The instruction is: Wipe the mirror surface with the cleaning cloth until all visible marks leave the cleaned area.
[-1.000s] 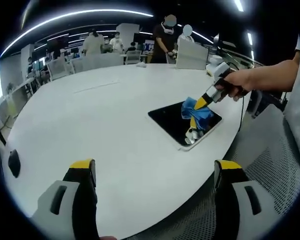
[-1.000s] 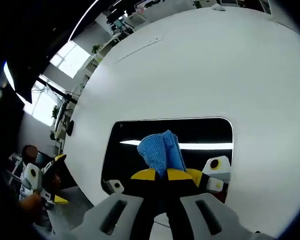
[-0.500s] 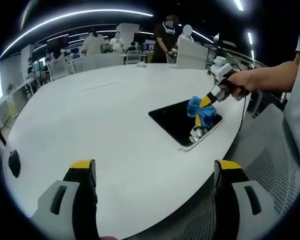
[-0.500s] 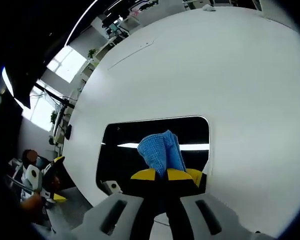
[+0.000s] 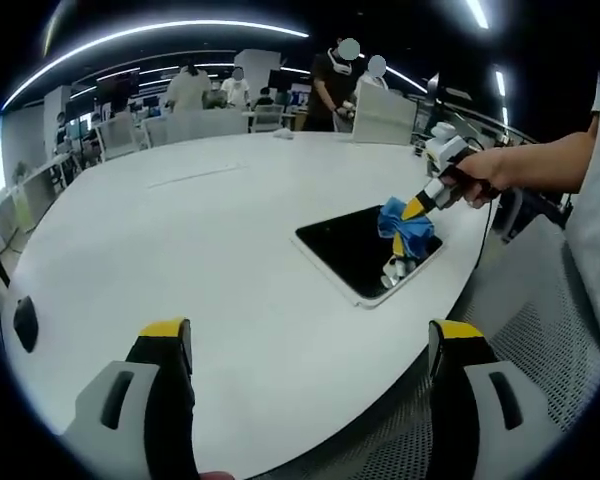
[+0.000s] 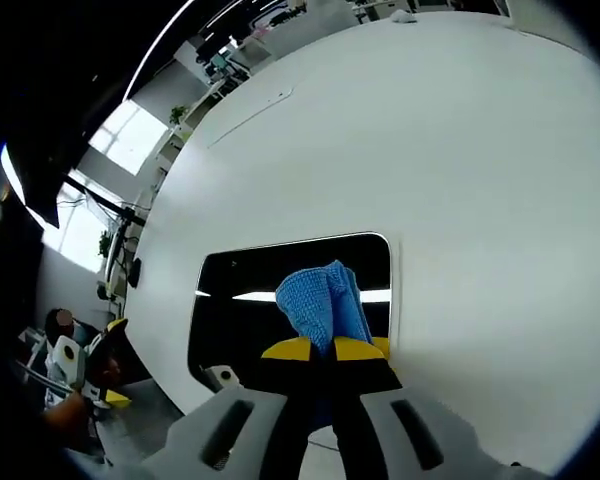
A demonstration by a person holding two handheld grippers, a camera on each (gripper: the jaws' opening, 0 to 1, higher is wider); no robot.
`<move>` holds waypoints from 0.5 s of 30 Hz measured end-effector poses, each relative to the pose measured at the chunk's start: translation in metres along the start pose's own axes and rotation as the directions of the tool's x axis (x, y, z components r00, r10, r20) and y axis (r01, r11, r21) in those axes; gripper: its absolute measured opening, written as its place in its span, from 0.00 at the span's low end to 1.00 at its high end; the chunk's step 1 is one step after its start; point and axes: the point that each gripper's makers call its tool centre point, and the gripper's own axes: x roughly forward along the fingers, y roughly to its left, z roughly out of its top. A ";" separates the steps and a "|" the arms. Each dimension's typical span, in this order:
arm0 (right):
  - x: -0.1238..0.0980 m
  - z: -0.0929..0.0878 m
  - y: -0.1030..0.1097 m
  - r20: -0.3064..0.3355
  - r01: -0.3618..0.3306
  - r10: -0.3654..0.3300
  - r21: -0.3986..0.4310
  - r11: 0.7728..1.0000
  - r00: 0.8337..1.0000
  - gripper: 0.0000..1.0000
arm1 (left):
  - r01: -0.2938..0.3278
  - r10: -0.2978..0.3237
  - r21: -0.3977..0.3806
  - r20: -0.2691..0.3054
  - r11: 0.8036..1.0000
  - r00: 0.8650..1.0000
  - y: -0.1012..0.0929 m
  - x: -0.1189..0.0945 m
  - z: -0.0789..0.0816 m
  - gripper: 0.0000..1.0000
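One mirror [image 5: 355, 248] – one blue cleaning cloth [image 5: 404, 222] on it; one white worktop [image 5: 180, 250]; two claws – left claw [image 5: 310, 345] and right claw [image 5: 418, 207]; about four people [image 5: 338, 85] in the background, blurred

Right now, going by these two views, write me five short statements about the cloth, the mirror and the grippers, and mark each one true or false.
1. The right gripper is shut on the blue cleaning cloth. True.
2. The cloth lies loose on the white table, away from the mirror. False: it is held in the right gripper over the mirror's dark surface.
3. The left gripper is open and holds nothing. True.
4. The left gripper's fingers press on the mirror. False: they are apart from it, over bare table nearer the camera.
5. The mirror is round with a yellow frame. False: it is rectangular with rounded corners and a light edge.
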 end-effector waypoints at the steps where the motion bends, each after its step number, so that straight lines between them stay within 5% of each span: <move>1: -0.001 0.000 -0.002 0.002 0.001 -0.001 0.005 1.000 1.000 0.00 | 0.001 -0.001 0.000 0.002 1.000 1.000 0.000 0.000 0.000 0.99; 15: -0.009 0.002 -0.012 0.014 0.018 -0.018 0.032 0.999 1.000 0.00 | -0.037 0.039 -0.056 0.029 0.998 0.999 0.016 -0.007 0.005 0.99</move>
